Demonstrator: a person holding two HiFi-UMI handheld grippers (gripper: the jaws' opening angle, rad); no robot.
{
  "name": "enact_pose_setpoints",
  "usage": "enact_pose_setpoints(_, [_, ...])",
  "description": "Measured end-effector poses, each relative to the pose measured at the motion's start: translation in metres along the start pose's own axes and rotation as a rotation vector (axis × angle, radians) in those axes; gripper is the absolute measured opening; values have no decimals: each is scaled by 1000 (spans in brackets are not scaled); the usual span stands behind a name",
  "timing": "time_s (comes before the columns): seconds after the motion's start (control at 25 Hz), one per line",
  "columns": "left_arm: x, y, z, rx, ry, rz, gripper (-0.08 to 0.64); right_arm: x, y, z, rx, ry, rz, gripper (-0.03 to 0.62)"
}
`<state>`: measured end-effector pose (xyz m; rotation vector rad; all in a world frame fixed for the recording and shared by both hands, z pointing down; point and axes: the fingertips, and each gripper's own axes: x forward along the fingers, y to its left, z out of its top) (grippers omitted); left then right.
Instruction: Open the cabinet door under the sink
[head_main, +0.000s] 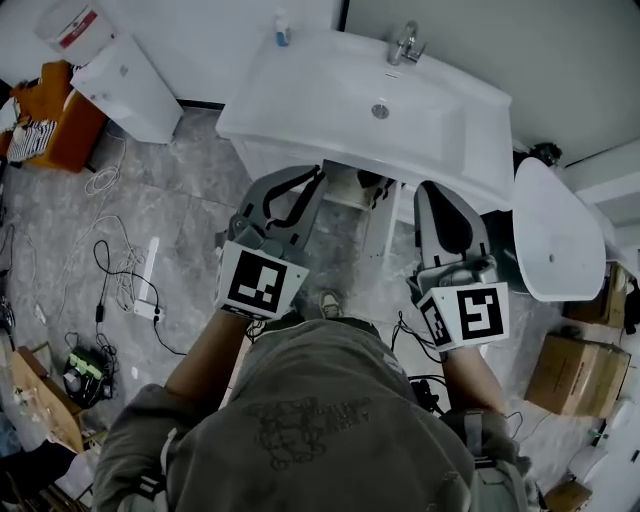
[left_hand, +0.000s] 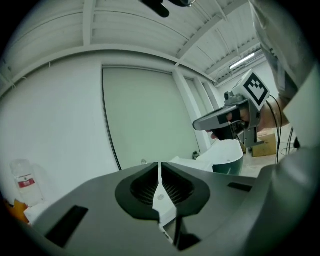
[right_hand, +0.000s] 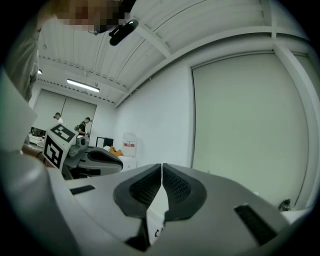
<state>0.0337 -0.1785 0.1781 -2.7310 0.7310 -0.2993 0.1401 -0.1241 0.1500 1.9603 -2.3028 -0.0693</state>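
Head view alone shows the sink (head_main: 330, 95) at upper centre, the cabinet (head_main: 383, 232) beneath it, between the left gripper (head_main: 305, 180) and right gripper (head_main: 435, 192). Gripper views face a wall (left_hand: 55, 125); both pairs of jaws are pressed together, holding nothing.

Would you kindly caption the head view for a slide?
At the white sink, a person holds the left gripper and right gripper, both shut.
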Motion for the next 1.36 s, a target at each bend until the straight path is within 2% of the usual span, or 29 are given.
enact_pose_setpoints(0.16, [-27,16,27,51,-51,34,32,-10,12,40,24,-79,20,31])
enact_pose_setpoints(0.32, [-48,23,32,42,-57,56,32,-23,21,61,35,-127,25,31])
enact_pose_setpoints(0.48, [-60,23,29,18,-55,69,32,-28,36,56,70,-108,65,31])
enact_pose_setpoints(0.76, [-62,25,10,15,-28,81,32,-19,57,25,135,-32,115,31])
enact_pose_setpoints(0.96, [-59,28,9,-21,-24,66,32,-15,46,27,109,-40,84,31])
enact_pose_setpoints(1.36, [-63,38,1,-41,-10,78,32,-8,38,33,79,-53,60,31])
